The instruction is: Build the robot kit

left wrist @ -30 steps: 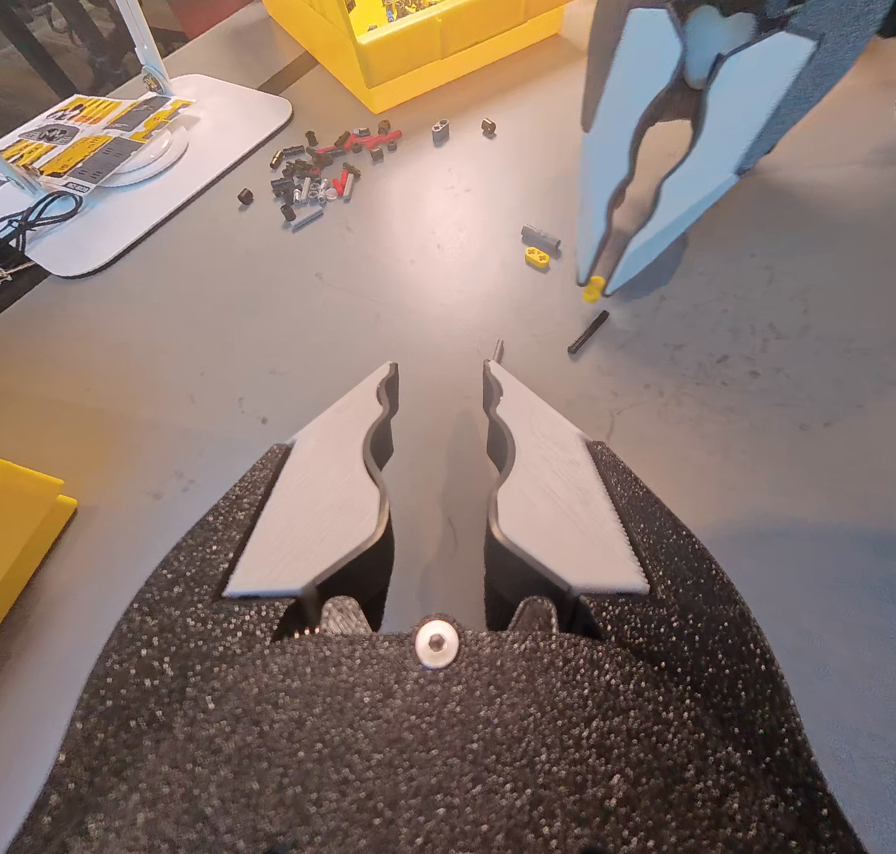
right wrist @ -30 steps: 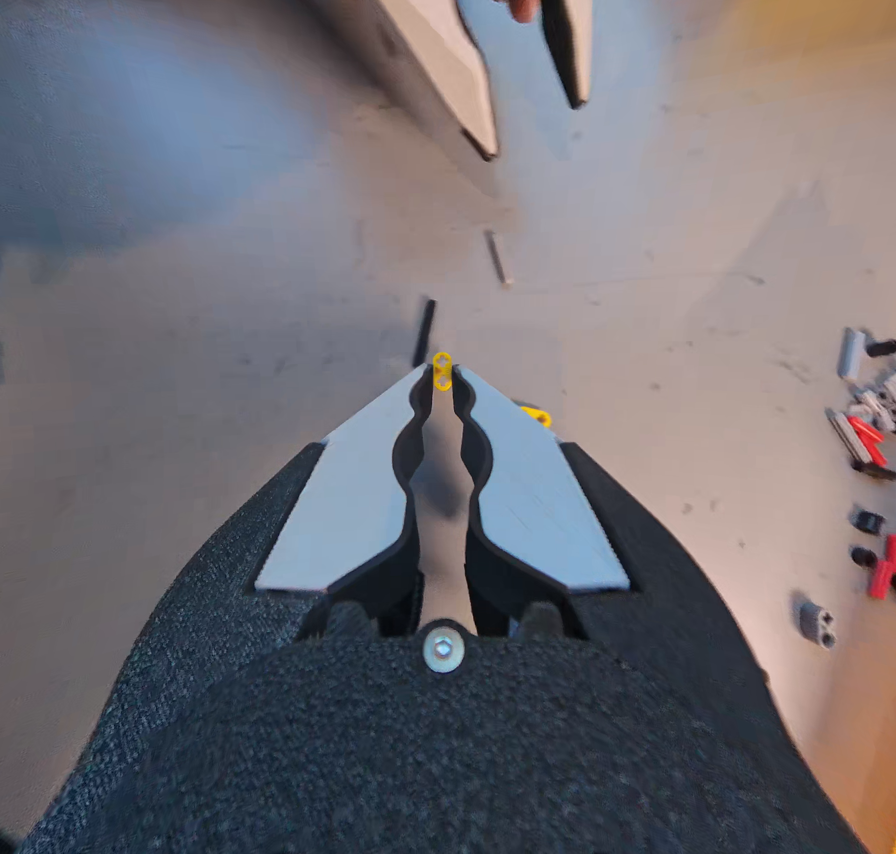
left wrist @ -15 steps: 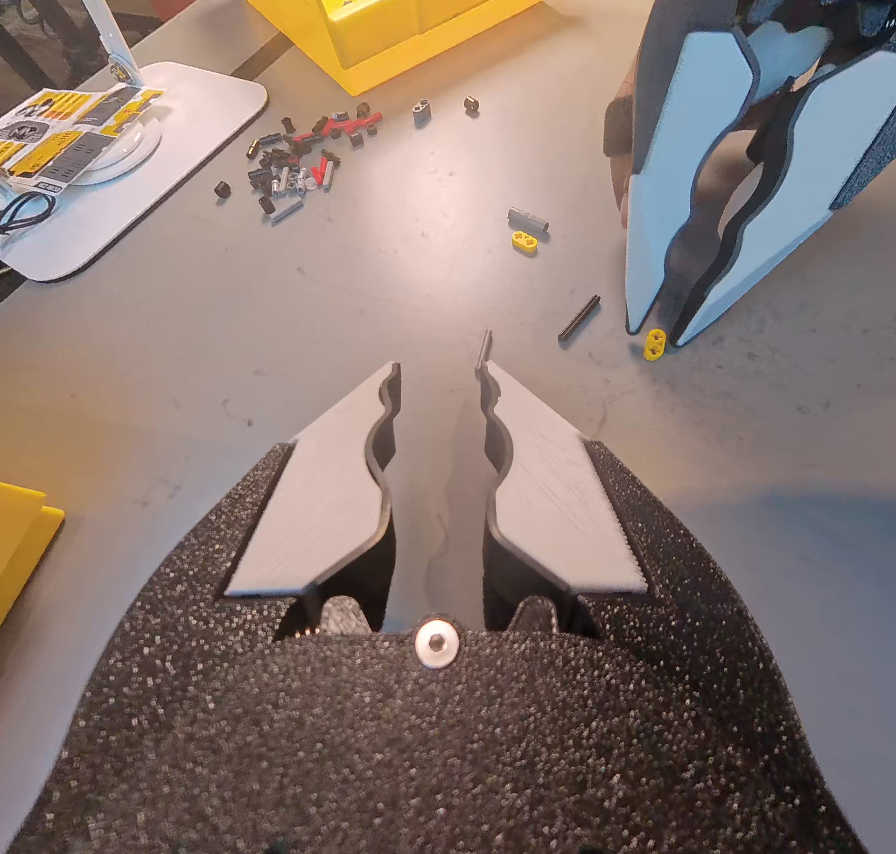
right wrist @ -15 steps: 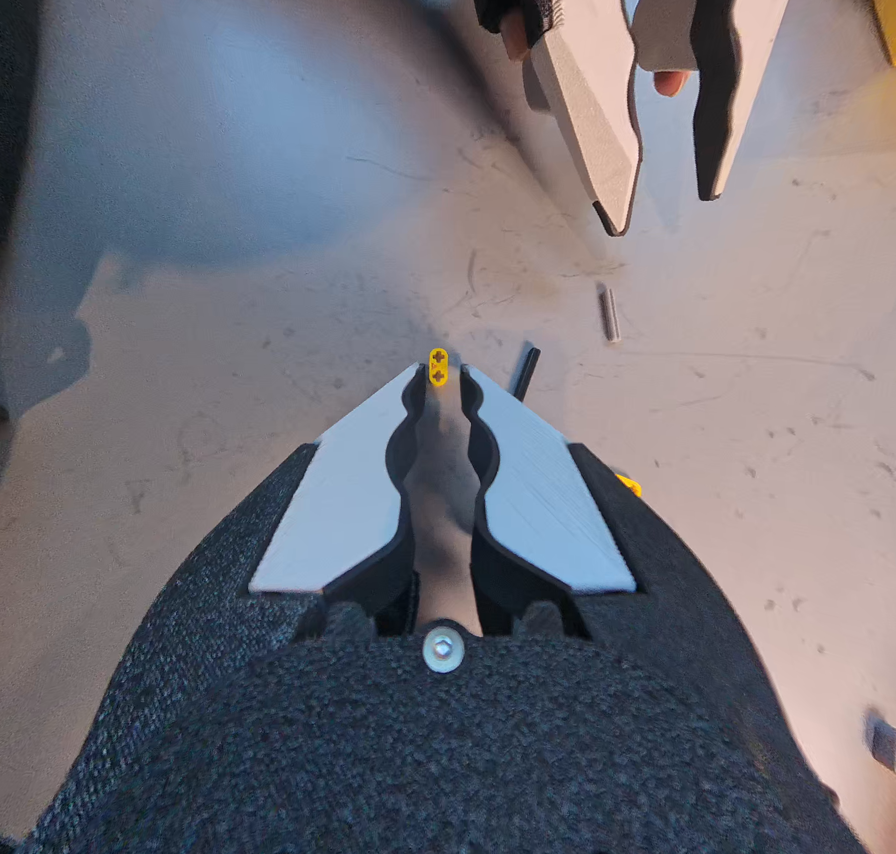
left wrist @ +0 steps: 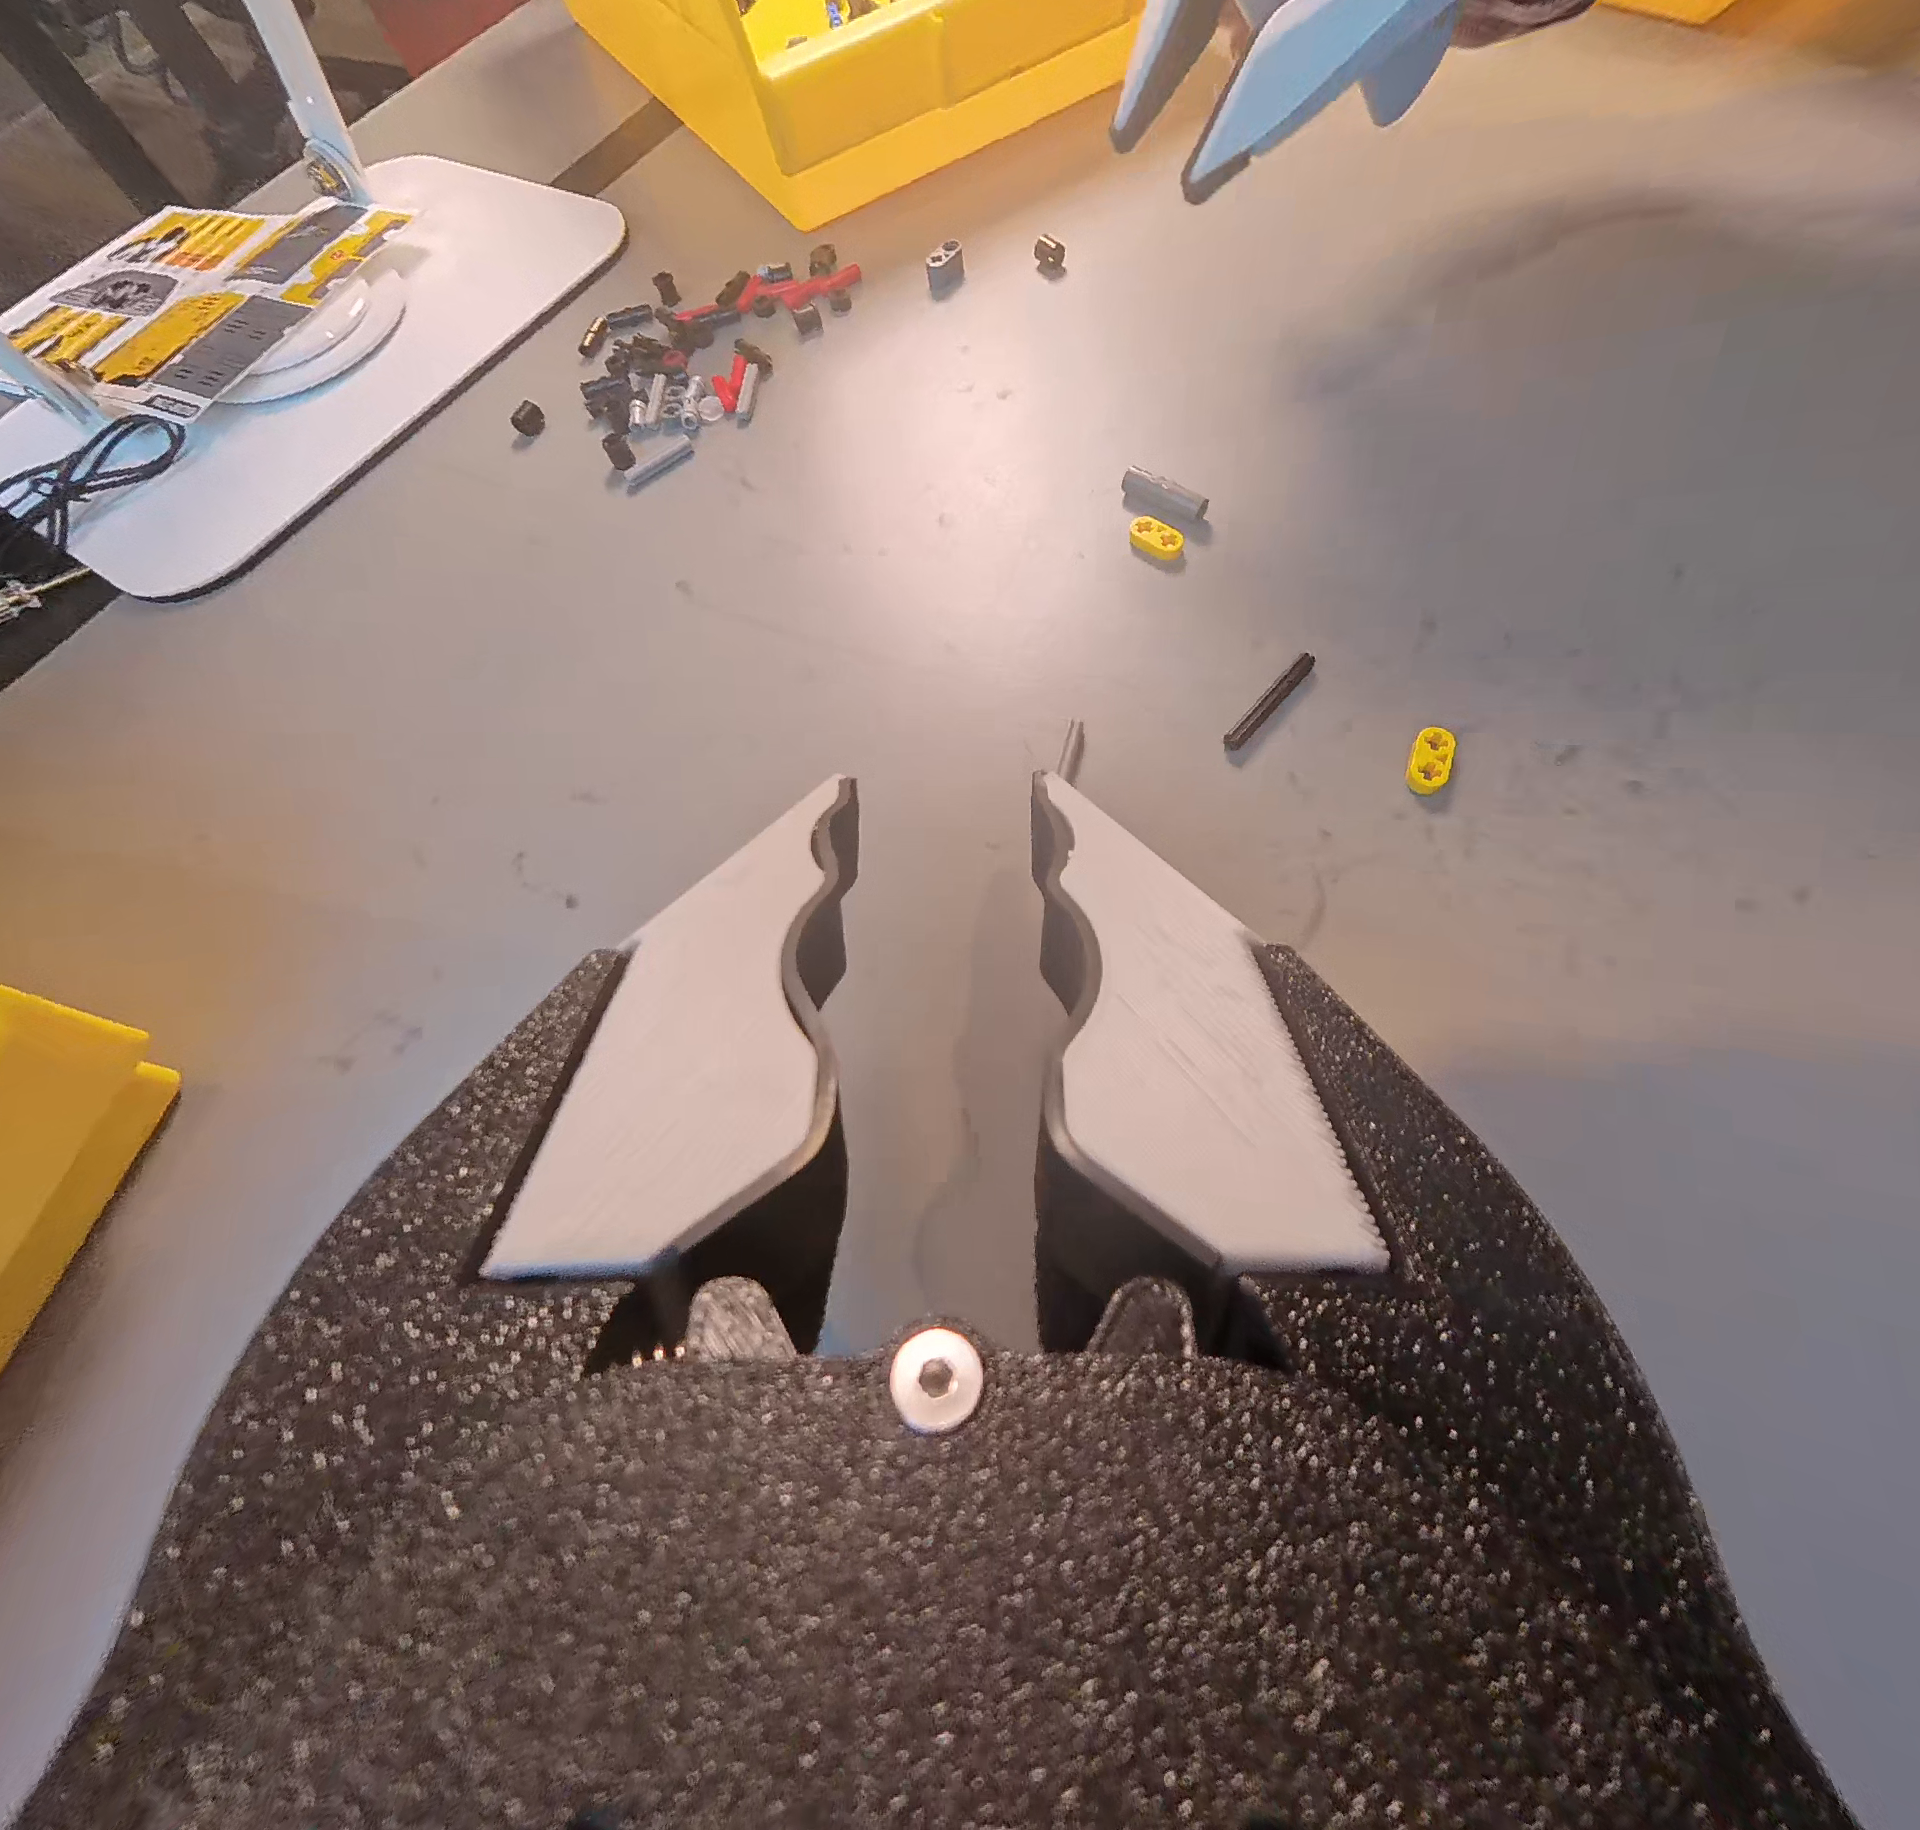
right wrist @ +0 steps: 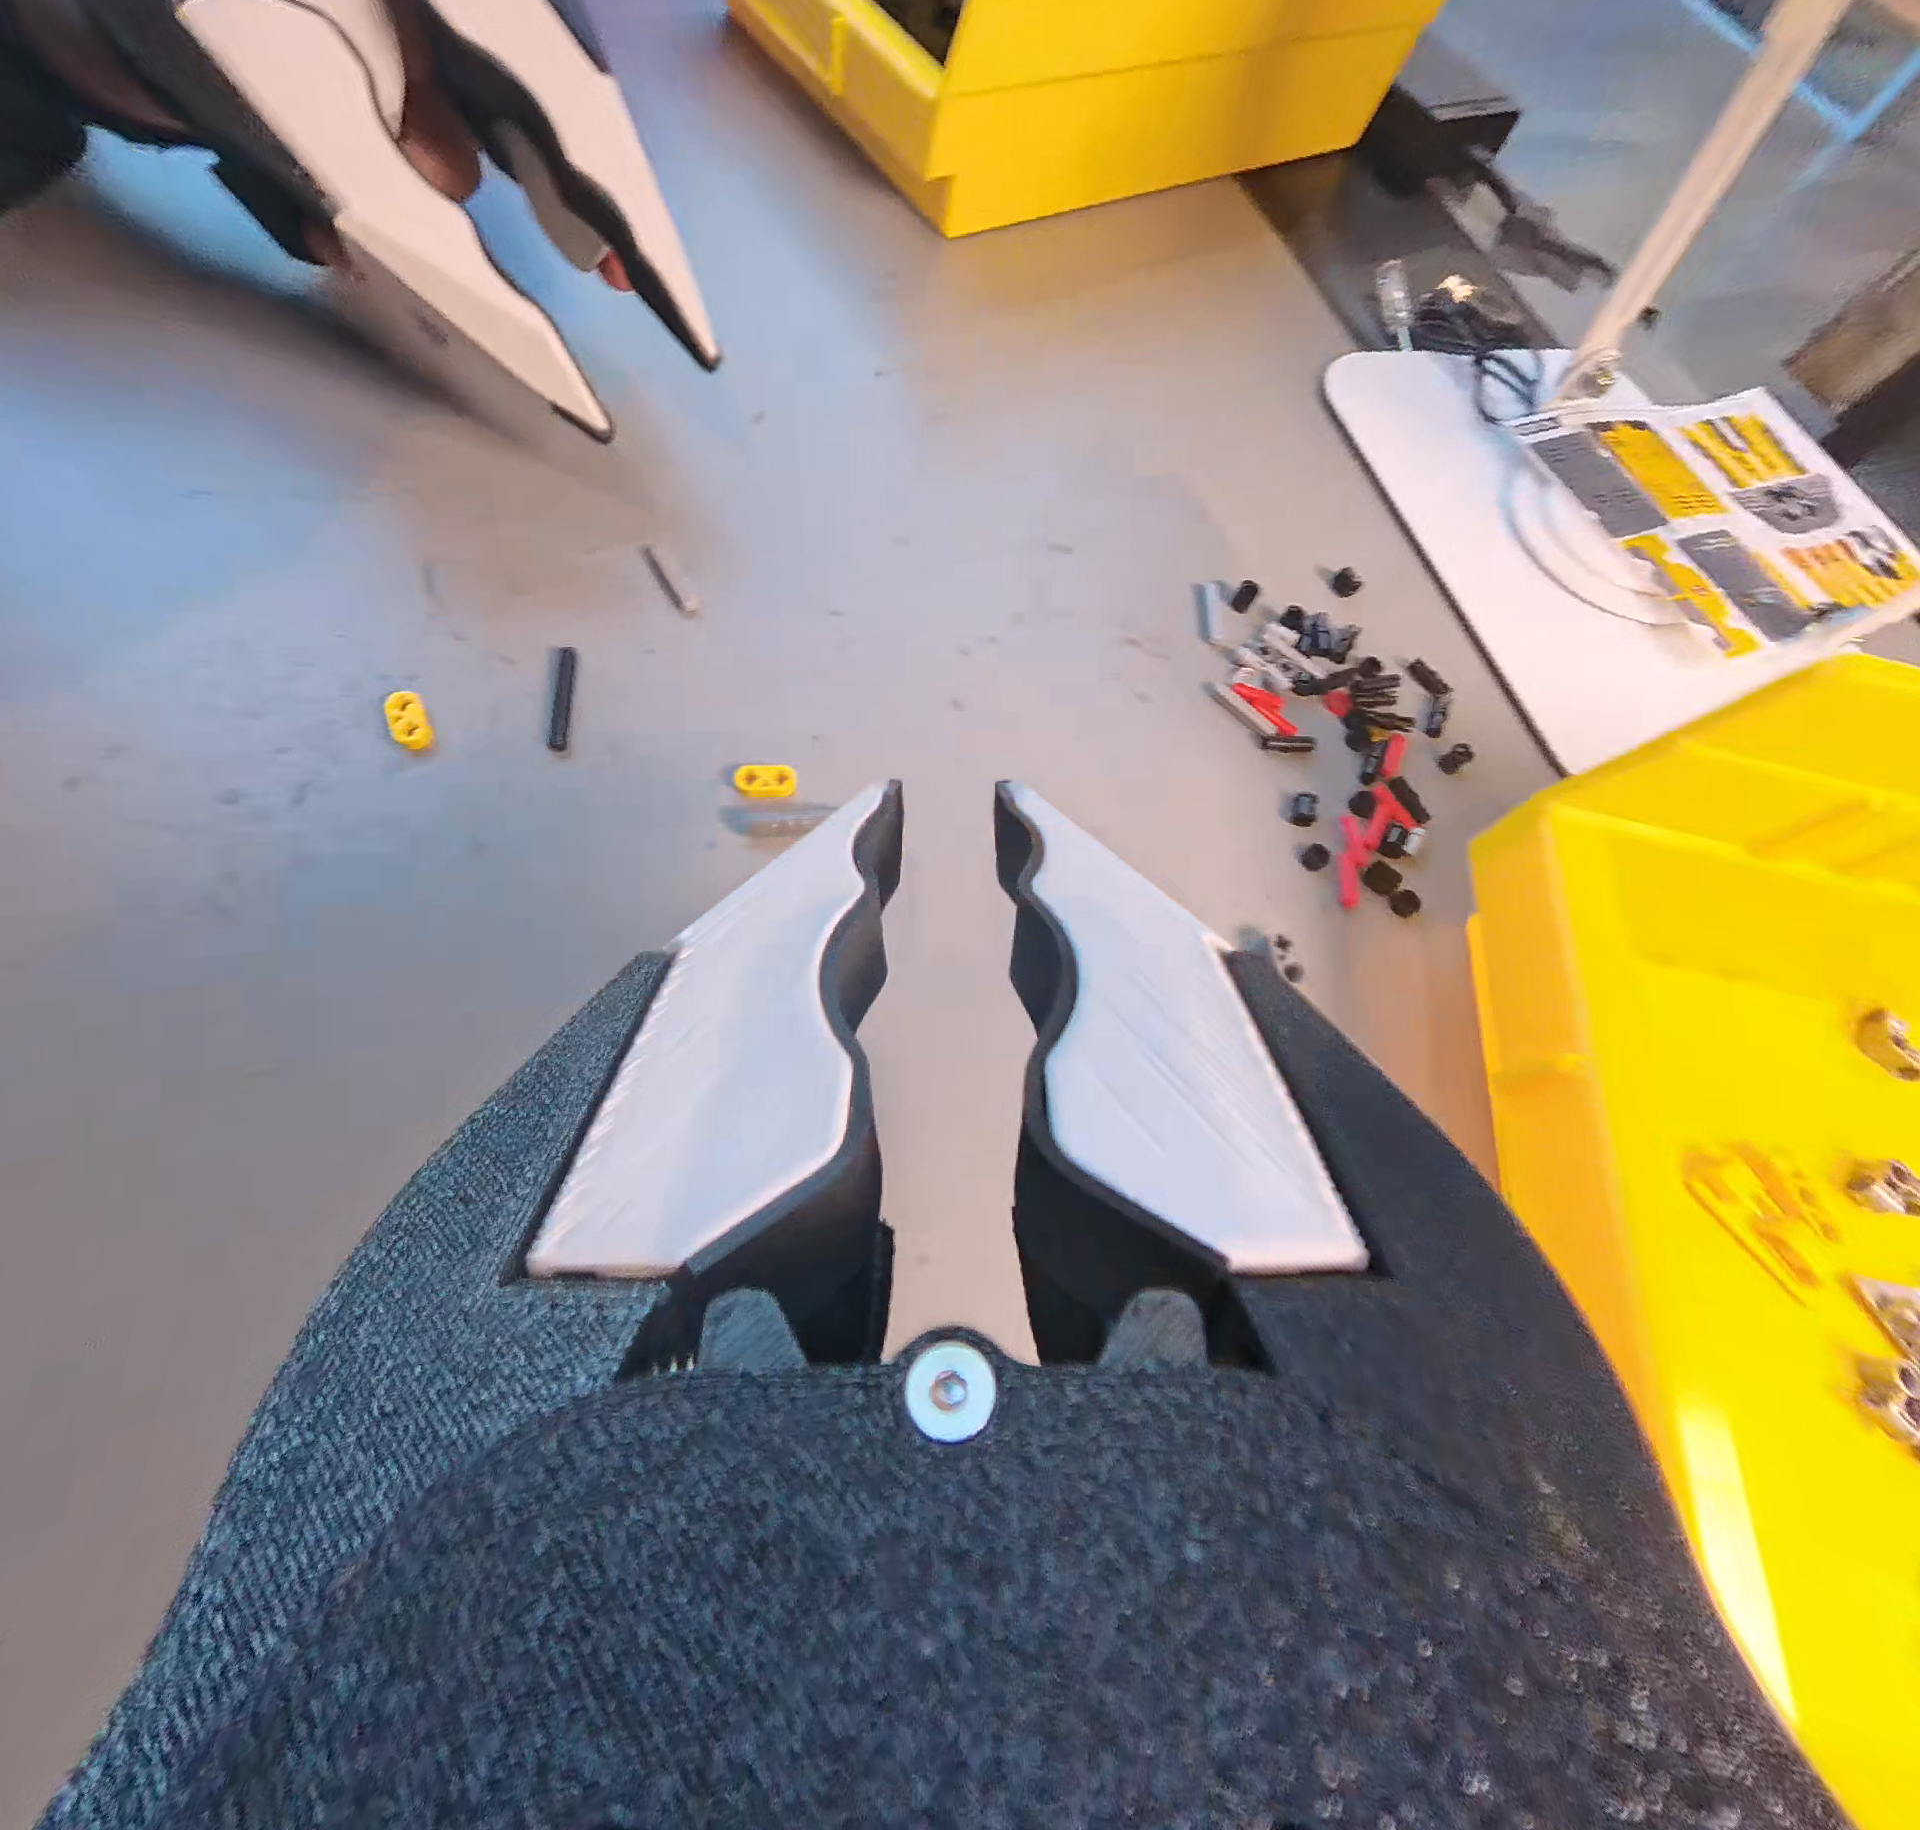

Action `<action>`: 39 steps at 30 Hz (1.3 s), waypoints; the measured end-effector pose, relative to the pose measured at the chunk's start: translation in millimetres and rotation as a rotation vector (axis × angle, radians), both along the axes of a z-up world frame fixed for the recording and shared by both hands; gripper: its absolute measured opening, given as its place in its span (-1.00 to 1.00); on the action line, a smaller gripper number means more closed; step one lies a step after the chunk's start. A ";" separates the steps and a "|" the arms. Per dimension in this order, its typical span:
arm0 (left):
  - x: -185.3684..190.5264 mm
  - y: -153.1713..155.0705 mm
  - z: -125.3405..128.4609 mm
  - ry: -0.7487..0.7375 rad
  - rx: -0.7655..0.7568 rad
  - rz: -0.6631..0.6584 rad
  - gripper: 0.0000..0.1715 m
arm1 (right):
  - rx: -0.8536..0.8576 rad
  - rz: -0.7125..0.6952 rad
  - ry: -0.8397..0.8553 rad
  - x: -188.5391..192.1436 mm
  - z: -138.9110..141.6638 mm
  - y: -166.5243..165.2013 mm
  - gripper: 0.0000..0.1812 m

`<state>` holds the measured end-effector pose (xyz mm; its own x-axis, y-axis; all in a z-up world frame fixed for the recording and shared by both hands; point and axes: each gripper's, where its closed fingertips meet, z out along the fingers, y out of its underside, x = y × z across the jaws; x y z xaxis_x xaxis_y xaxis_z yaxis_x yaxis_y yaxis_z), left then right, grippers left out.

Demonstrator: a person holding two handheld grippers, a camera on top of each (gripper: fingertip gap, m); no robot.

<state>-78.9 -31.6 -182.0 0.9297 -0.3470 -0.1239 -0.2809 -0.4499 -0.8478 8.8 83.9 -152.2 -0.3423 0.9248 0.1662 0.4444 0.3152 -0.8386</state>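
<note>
Yellow two-hole link lies flat on the grey table, ahead and right of the left gripper, whose jaws stand moderately apart and empty. A thin grey axle lies just past its right fingertip, with a black axle between that and the link. The right gripper hangs far ahead, above a yellow bin.

From the right wrist, that gripper's jaws are narrowly parted and empty. A second yellow link sits just left of its tip. Only this view shows a compartmented yellow bin close on its right.
</note>
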 end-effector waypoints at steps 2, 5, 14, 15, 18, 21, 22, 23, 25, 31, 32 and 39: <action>-2.6 0.7 2.5 -0.011 0.012 0.014 -0.62 | -0.012 -0.033 0.043 -3.1 3.3 7.6 -0.80; -5.9 1.7 6.9 -0.028 0.034 0.031 -0.61 | -0.028 -0.081 0.103 -7.4 7.4 16.9 -0.79; -16.1 4.0 17.7 -0.101 0.080 0.081 -0.60 | -0.139 -0.156 0.219 -14.5 20.6 24.5 -0.69; -17.2 4.1 18.6 -0.109 0.083 0.086 -0.60 | -0.147 -0.163 0.224 -14.6 21.2 24.4 -0.67; -20.0 3.9 20.4 -0.136 0.086 0.097 -0.60 | -0.164 -0.176 0.229 -12.9 19.9 22.6 -0.61; -21.2 3.9 21.4 -0.166 0.084 0.103 -0.59 | -0.155 -0.180 0.213 -10.2 15.2 21.7 -0.55; -21.4 3.9 21.2 -0.174 0.080 0.106 -0.59 | -0.149 -0.182 0.212 -9.5 14.1 22.3 -0.54; -21.8 4.0 20.9 -0.180 0.076 0.109 -0.59 | -0.147 -0.183 0.208 -9.1 13.1 23.0 -0.53; -21.9 4.0 20.6 -0.189 0.071 0.110 -0.59 | -0.153 -0.187 0.200 -9.0 11.7 24.6 -0.50; -23.1 4.2 19.6 -0.197 0.063 0.117 -0.59 | -0.153 -0.181 0.187 -9.8 8.4 23.3 -0.48; -23.3 4.0 19.4 -0.198 0.061 0.118 -0.58 | -0.153 -0.178 0.181 -10.1 6.8 22.2 -0.48; -21.5 3.7 17.7 -0.189 0.051 0.111 -0.59 | -0.132 -0.162 0.157 -11.3 1.8 17.0 -0.46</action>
